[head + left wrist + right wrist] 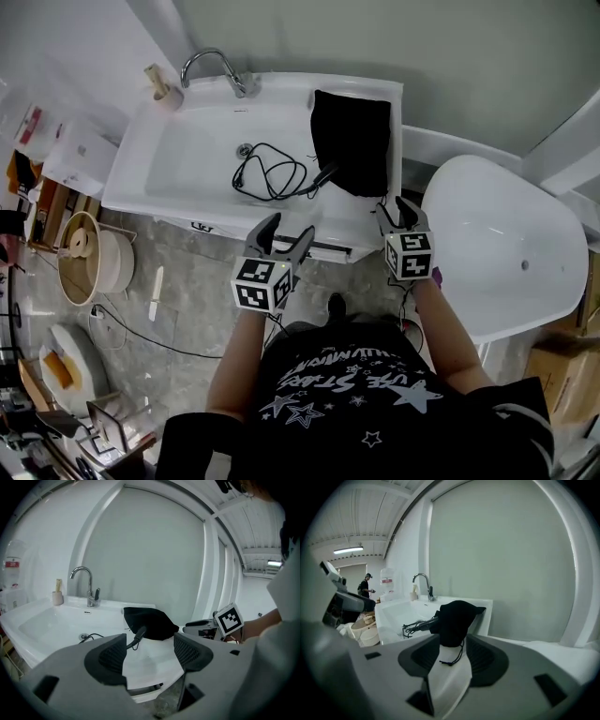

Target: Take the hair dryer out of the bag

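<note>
While held short of the sink (187, 141), both tongs empty. Left tongs (286, 234) spread wide, nothing between the pads, only the sink's front edge beyond them in the left gripper view. Right tongs (397, 214) likewise released, lined up with the black bag (352, 141) but well clear of it.

Bag lying on the sink's right-hand ledge, just beside the basin. No hair dryer visible anywhere, so judged to be inside the bag. Only its cord (272, 173) out, coiled in the basin near the drain, with the cord's stiff end (323, 176) running into the bag's lower left corner. Drawstring (457, 654) dangling from the bag's near edge in the right gripper view.

Looks like the approach step, before any contact. Next, probably: right tongs onto the bag's cloth to pin or lift it, left tongs to the stiff end at the mouth, then a pull sideways toward the basin to draw the dryer out. Calls for a pinch on cloth alone at the holding side, not cloth and dryer together; otherwise bag and contents likely to travel as one. Worth minding the loose coil too, apt to drag or catch near the faucet (216, 66).
</note>
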Demonstrator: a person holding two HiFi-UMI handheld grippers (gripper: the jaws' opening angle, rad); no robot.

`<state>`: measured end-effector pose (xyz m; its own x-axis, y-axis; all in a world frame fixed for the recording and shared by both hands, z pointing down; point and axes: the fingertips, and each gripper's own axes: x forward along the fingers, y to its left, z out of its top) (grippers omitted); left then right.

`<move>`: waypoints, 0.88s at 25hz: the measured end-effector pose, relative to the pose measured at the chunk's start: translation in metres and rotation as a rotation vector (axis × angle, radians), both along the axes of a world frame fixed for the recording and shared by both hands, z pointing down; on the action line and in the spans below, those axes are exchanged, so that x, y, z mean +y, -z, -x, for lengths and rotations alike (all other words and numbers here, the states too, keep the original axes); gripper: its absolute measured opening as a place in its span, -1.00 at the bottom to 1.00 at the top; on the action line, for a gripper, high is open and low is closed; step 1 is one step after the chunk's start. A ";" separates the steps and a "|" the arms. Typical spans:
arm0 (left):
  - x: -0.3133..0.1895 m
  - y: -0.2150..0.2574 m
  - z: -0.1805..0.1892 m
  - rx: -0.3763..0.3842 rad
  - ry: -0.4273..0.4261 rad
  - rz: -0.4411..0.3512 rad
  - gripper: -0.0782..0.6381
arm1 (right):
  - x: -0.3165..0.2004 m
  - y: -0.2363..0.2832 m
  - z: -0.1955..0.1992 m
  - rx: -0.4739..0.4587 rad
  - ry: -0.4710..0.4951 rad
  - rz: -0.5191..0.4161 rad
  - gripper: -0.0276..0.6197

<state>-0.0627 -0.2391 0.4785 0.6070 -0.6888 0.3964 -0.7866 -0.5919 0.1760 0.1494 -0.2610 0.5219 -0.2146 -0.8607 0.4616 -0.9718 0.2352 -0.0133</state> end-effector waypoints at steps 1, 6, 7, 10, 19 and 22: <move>-0.002 0.000 -0.001 -0.007 -0.006 0.002 0.13 | -0.004 -0.002 -0.001 0.015 0.002 0.007 -0.35; -0.015 -0.001 -0.005 -0.028 -0.029 0.010 0.13 | -0.018 -0.013 -0.002 0.054 -0.012 0.032 -0.36; -0.018 -0.002 -0.004 -0.031 -0.032 0.013 0.13 | -0.019 -0.015 -0.001 0.061 -0.018 0.041 -0.36; -0.028 -0.005 -0.002 -0.031 -0.059 0.027 0.13 | -0.022 -0.020 0.001 0.084 -0.042 0.063 -0.36; -0.074 -0.025 -0.020 -0.053 -0.245 0.081 0.13 | -0.033 -0.035 -0.002 0.120 -0.144 0.115 -0.48; -0.087 -0.036 -0.034 -0.056 -0.322 0.096 0.13 | -0.037 -0.032 -0.005 0.126 -0.181 0.109 -0.71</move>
